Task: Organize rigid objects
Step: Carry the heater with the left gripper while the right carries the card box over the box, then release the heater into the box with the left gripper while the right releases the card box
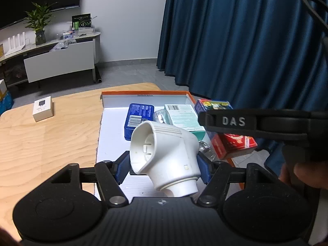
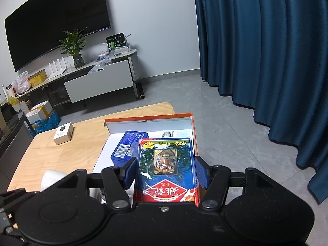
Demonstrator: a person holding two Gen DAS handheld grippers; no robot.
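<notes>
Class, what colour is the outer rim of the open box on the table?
Orange rim with a white inside; the right wrist view shows it best.

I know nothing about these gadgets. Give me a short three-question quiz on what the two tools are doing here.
1. True or false: the left tool grips a white plastic elbow-shaped plug adapter.
2. What does the right tool hold? A) blue rectangular tin B) red-and-blue tiger-print card box C) small white cardboard box
3. Fill in: the small white cardboard box sits on the ___ table, outside the orange-rimmed white tray.

Key: 1 true; 2 B, the red-and-blue tiger-print card box; 3 wooden.
</notes>
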